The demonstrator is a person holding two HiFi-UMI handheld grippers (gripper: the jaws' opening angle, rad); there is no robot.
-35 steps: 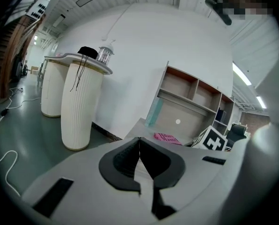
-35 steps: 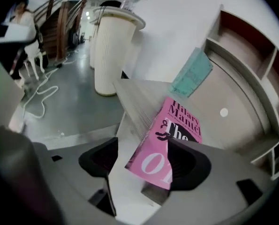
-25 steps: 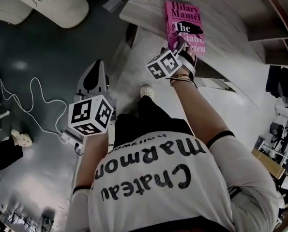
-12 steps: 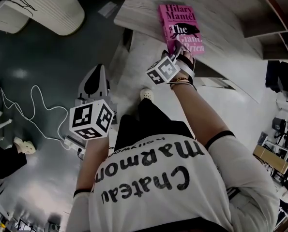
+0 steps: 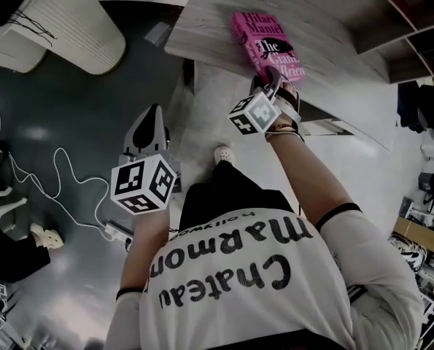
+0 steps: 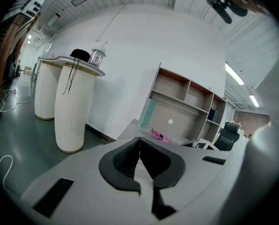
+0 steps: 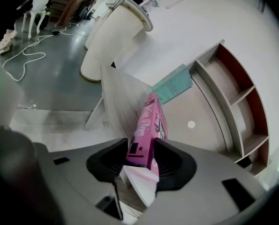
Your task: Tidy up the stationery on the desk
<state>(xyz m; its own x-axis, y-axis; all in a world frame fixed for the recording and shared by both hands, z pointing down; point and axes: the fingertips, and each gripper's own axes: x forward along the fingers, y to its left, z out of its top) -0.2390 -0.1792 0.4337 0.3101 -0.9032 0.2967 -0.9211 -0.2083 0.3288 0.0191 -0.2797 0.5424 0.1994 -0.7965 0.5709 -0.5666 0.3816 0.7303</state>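
Note:
A pink paperback book (image 5: 269,44) lies over the near part of the grey wooden desk (image 5: 202,28). My right gripper (image 5: 270,84) is shut on the book's near end. In the right gripper view the book (image 7: 146,135) stands spine-up between the two dark pads, its white page edges below. My left gripper (image 5: 145,130) hangs low beside the person's body, well short of the desk, its jaws pressed together with nothing in them. In the left gripper view the left gripper (image 6: 139,156) points toward the desk, where the pink book (image 6: 159,135) shows small and far off.
A teal folder (image 7: 173,86) leans at the back of the desk by a wooden shelf unit (image 7: 237,93). A white ribbed pillar table (image 5: 71,20) stands at the left. White cable (image 5: 49,173) trails across the dark floor. A black office chair (image 6: 227,134) sits at the right.
The right gripper has carried the pink book a little farther over the desk and leftward. The left gripper has stayed low beside the body.

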